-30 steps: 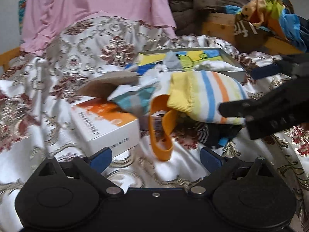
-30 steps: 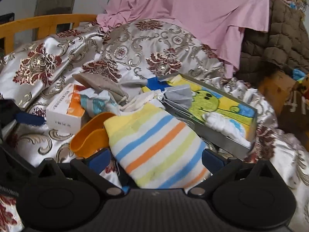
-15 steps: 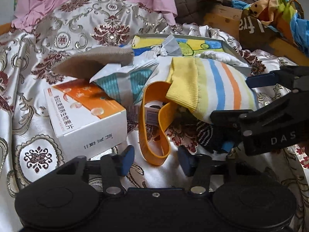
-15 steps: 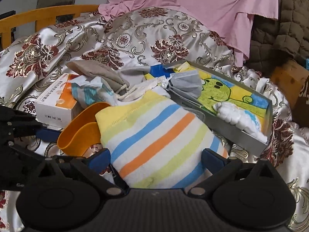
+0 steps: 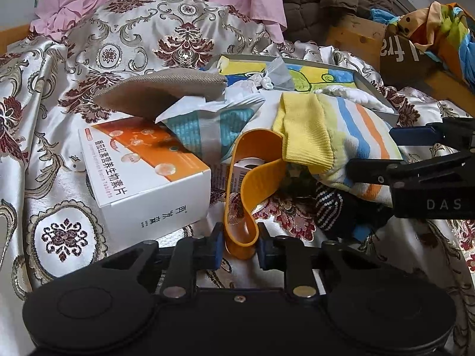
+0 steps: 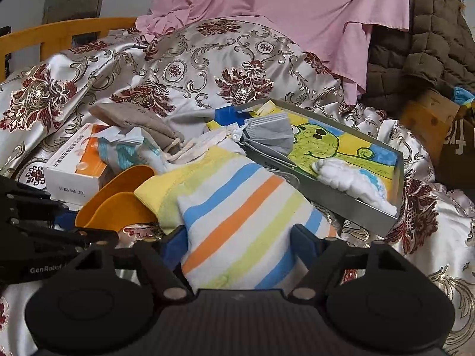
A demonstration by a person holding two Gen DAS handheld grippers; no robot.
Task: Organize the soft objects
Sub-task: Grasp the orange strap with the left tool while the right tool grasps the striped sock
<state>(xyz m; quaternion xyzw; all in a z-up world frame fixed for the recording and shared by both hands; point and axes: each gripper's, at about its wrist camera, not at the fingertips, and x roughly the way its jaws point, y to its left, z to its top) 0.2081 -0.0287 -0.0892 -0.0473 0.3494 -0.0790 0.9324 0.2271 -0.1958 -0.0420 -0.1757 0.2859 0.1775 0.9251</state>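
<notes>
i judge the sorting as barely under way. in the left wrist view my left hand-held gripper (image 5: 237, 244) sits low centre, its jaws closing on the near end of the floppy orange rubber band loop (image 5: 242, 195), whose bottom curve lies between the blue pads; they look to be touching it, and the rest of the loop rests on the bed. in the right wrist view my right hand-held gripper (image 6: 237, 244) has its jaws closing around the striped yellow, blue and orange knitted sock (image 6: 234, 207), which lies between the pads at lower centre without being squeezed yet.

done so far, as far as i can see: a grey face mask (image 6: 268, 135) and a white bundled sock (image 6: 350, 181) already lie in the shallow grey cartoon-printed tray (image 6: 365, 212) at right of centre.

left: the brown fabric pouch (image 5: 161, 92), the teal-and-white plastic packet (image 5: 204, 132), a dark dotted sock (image 5: 335, 207) and both gripped pieces sit heaped on the floral satin bedspread (image 5: 139, 32) beside the white-and-orange tablet box (image 5: 142, 172).
</notes>
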